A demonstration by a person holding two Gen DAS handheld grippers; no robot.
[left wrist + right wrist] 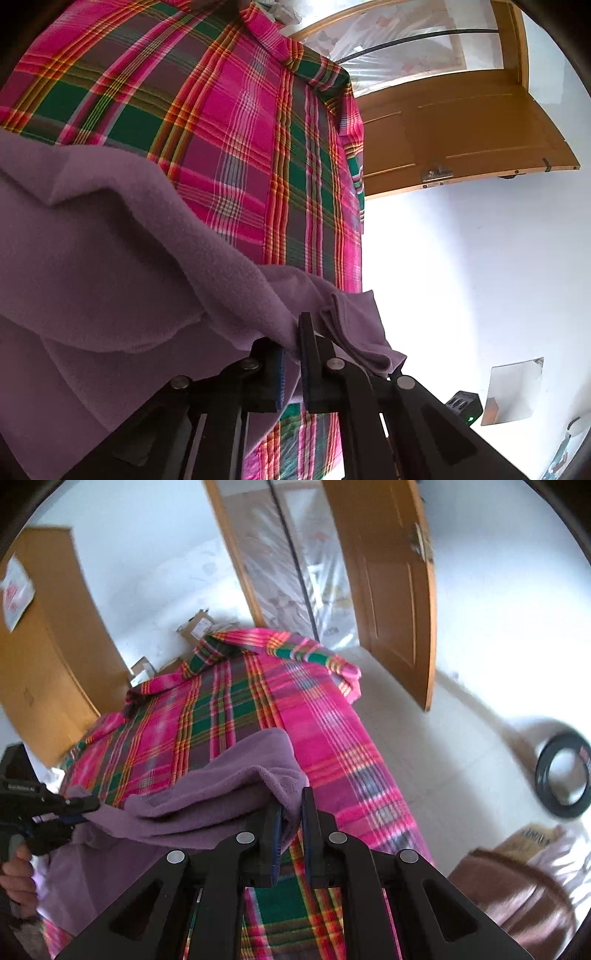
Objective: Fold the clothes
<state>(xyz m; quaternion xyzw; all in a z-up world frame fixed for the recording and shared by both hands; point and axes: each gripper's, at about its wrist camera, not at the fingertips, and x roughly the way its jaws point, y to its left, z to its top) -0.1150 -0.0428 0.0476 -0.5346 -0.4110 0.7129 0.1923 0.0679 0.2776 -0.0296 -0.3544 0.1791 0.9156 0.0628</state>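
Pinching purple garment (pixel 110 258) between tools (pixel 291 354)

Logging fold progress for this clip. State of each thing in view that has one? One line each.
Purple fleece cloth: partly lifted off the bed, bunched, gripped at two spots.
Left tongs: shut on the purple fleece cloth.
Right tongs: shut on the purple fleece cloth.
Plaid bedspread: spread over the bed, rumpled at the far corners.
Wooden door: open.
Black ring: lying on the floor.
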